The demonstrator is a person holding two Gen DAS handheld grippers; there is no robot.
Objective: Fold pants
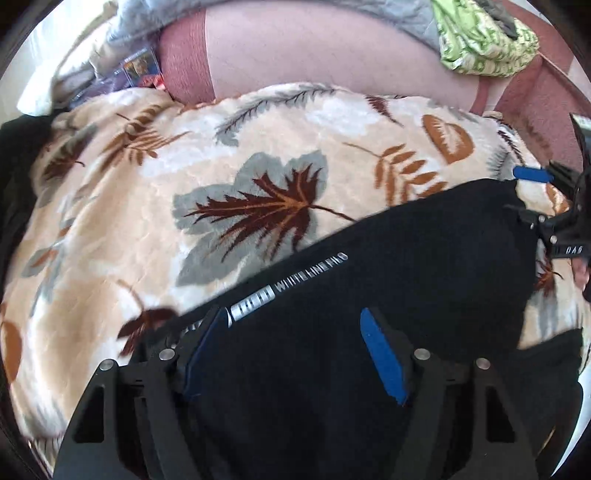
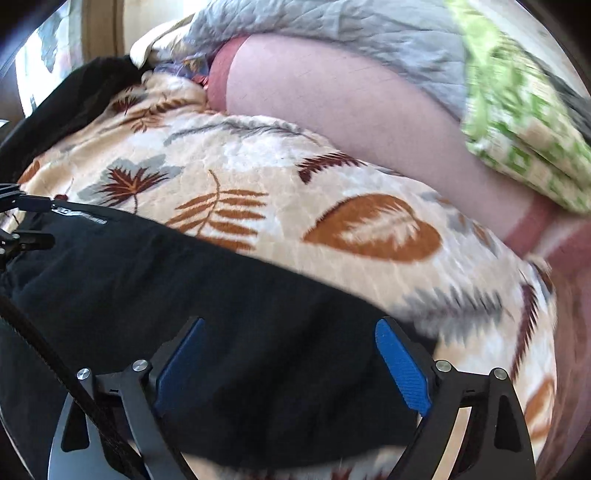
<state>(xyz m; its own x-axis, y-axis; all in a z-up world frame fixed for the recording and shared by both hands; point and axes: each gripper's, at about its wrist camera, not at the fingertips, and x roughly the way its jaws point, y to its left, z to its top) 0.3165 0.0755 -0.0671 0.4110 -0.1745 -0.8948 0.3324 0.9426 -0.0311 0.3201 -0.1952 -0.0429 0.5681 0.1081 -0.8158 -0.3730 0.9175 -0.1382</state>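
Note:
The black pants (image 1: 424, 258) lie folded on a cream blanket with leaf prints (image 1: 258, 155). A white printed label (image 1: 288, 288) runs along their far edge. My left gripper (image 1: 295, 350) is open, its blue pads spread over the near part of the pants. The right gripper (image 1: 535, 177) shows at the right edge of the left wrist view, at the pants' far corner. In the right wrist view my right gripper (image 2: 291, 358) is open above the pants (image 2: 166, 280), and the left gripper's tips (image 2: 26, 221) show at the left edge.
The leaf blanket (image 2: 332, 177) covers a bed. A pink mattress sheet (image 1: 332, 55), a grey quilt (image 2: 332, 22) and a green patterned cloth (image 1: 484, 37) lie beyond it. Another black garment (image 2: 74, 96) lies at the far left.

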